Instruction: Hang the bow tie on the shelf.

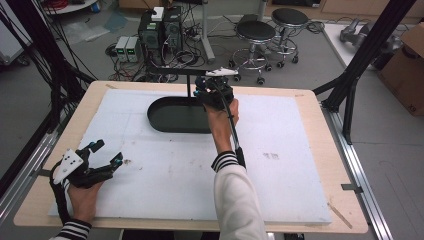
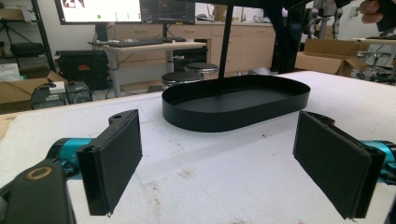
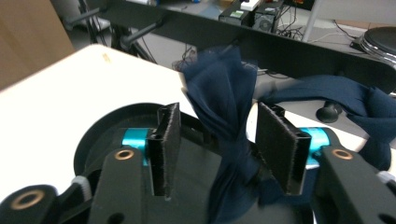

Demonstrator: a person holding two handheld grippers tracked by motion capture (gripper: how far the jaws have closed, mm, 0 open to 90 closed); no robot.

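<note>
White surface [image 1: 165, 175] with a black oval tray [image 1: 170, 117] near its far edge, under a black rail [image 3: 261, 39] draped with dark blue cloth [image 3: 224, 102]. The right gripper [image 3: 219, 140], jaws apart around the hanging cloth above the tray, should close squarely on the bunched part before pulling. The left gripper [image 2: 219, 158] rests spread and empty near the surface's near left corner.

A grey floor [image 1: 310, 75] is seen beyond the table, strewn with cables [image 1: 185, 55]. Two round black stools [image 1: 256, 31] are placed beside computer towers [image 1: 160, 27]. Wooden cabinets [image 2: 243, 42], a desk [image 2: 144, 45] with monitors [image 2: 126, 10] and cardboard boxes [image 2: 327, 56] are set farther back.
</note>
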